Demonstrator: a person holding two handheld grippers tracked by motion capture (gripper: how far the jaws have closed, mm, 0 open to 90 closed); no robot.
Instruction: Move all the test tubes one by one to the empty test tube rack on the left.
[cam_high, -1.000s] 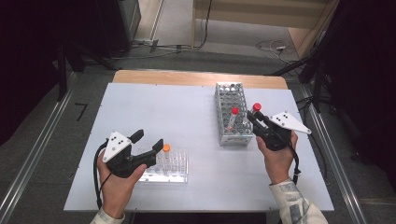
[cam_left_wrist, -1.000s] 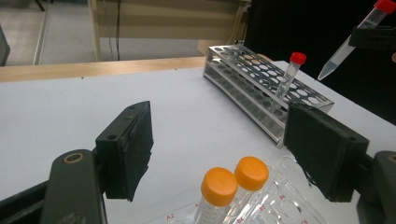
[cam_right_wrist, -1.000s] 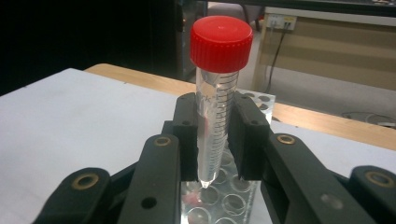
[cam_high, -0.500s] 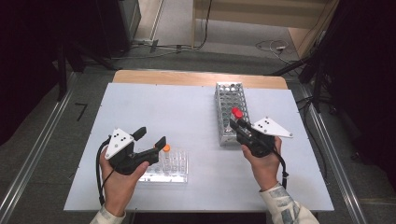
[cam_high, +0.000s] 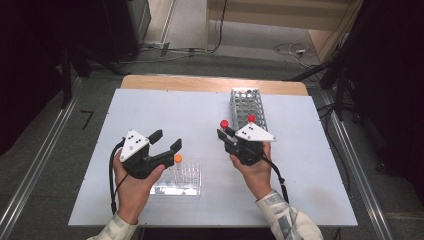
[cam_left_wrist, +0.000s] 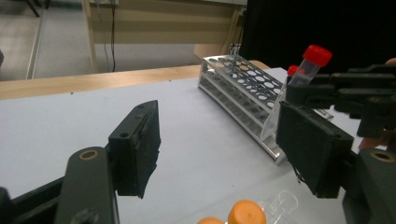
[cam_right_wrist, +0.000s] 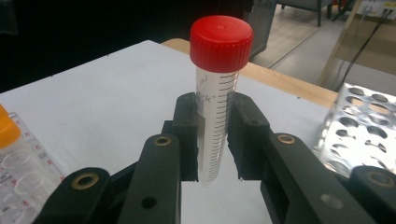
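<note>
Right gripper view: tube (cam_right_wrist: 217, 102) graduations, seemingly.

Pale blue-white tabletop (cam_high: 165, 107), rectangular, with a light wooden strip (cam_high: 210, 83) along its far edge. Grey floor (cam_high: 100, 65) beyond and to both sides. Metal rails (cam_high: 30, 175) flanking left and right. Black cables (cam_high: 217, 30) trailing across the floor at the back. Light wooden furniture (cam_high: 280, 12) at top. Dark drapes (cam_high: 395, 75) at the right, deep shadow at the left.
</note>
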